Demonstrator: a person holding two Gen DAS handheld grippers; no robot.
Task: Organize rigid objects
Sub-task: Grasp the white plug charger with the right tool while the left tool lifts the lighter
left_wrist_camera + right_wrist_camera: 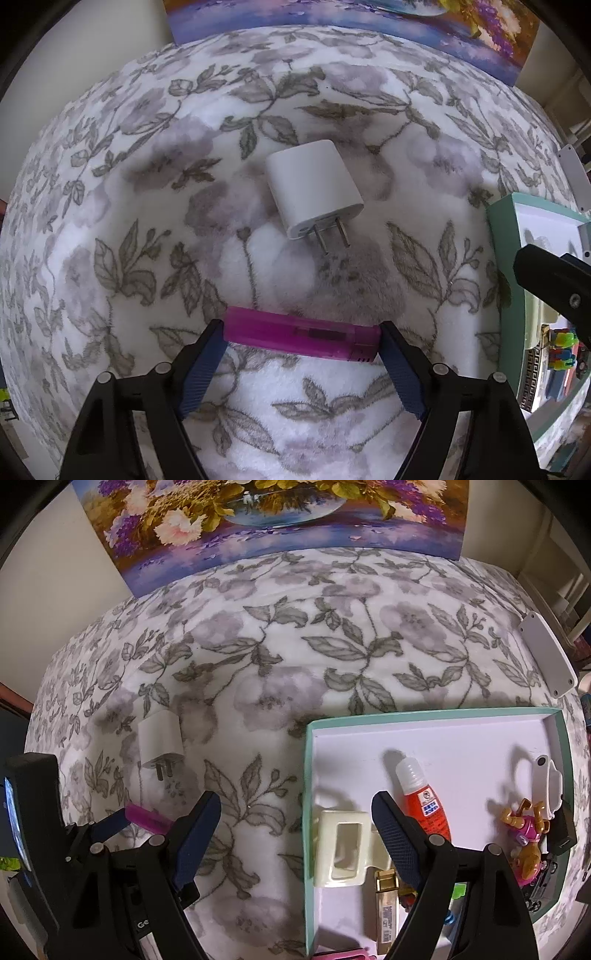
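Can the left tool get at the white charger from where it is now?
Probably yes. The charger lies in the open on the blanket straight ahead, nothing between. But the left tool already spans the pink lighter end to end, so that must go first.

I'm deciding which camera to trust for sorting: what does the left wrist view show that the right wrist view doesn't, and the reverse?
Only the left wrist view shows the whole pink lighter lying lengthwise between the open left gripper fingers. Only the right wrist view shows the tray's contents clearly: orange glue bottle, cream clip, toy figure, with the open right gripper empty. Both show the white charger on the floral blanket.
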